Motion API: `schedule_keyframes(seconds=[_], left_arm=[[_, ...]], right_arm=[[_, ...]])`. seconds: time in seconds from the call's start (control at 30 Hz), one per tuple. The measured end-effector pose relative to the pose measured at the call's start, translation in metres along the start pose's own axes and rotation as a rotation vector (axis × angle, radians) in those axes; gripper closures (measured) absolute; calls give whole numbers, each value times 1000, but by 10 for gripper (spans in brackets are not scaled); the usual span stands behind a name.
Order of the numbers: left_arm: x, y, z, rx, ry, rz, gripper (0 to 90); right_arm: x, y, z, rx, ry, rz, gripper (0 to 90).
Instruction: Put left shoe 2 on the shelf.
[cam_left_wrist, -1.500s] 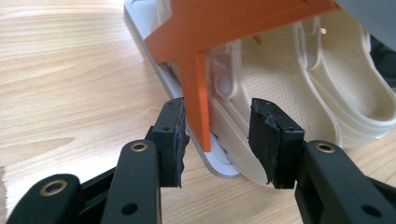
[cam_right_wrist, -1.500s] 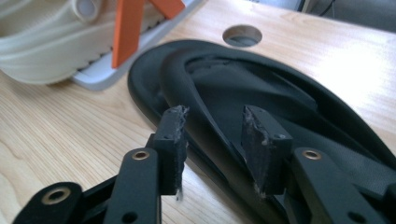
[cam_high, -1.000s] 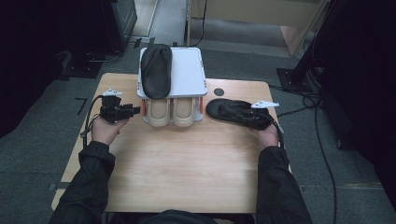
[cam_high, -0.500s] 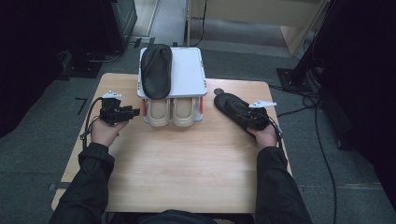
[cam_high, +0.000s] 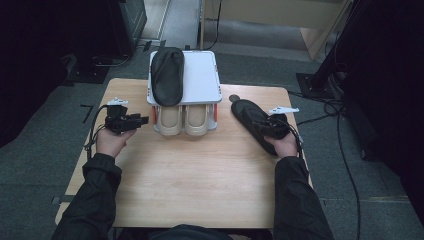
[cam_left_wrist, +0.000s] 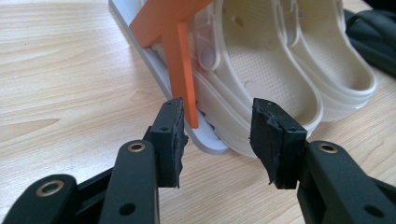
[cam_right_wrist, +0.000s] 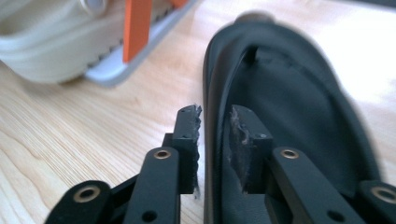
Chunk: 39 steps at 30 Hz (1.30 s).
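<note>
One black shoe (cam_high: 167, 75) already lies on the top shelf of the rack (cam_high: 200, 82), above a pair of cream clogs (cam_high: 185, 120) on the lower level. Its mate (cam_high: 255, 122) is still on the table (cam_high: 200, 175), so the job looks about half done: this second shoe must yet be lifted and set beside the first.

The right gripper (cam_right_wrist: 215, 140) straddles the mate's near side wall, one jaw outside and one inside the opening. Its jaws have just been opening a little, and a sliver of gap shows at the outer pad, so the grip looks loose rather than firm.

The left gripper (cam_left_wrist: 219, 140) hangs half open and empty, the rack's orange post and the clogs just ahead of its tips.

The shoes are soft, matte and dark; the clogs are moulded, smooth and perforated; the rack is white plastic.
</note>
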<state>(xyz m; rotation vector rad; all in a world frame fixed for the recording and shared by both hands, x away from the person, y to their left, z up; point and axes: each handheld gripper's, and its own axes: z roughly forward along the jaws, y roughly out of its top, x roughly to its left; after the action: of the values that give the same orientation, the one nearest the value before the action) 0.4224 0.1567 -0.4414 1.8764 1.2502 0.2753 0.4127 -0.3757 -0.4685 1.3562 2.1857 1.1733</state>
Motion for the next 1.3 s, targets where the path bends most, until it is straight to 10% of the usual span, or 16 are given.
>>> schedule_keyframes(seconds=[0.47,1.3], left_arm=[[1,-2,3,18,1,2,548],[6,-4,3,2,4,-5,551]], right_arm=[[-20,-9,-5,30,-63,53,817],[11,-5,8,108,-18,-41,813]])
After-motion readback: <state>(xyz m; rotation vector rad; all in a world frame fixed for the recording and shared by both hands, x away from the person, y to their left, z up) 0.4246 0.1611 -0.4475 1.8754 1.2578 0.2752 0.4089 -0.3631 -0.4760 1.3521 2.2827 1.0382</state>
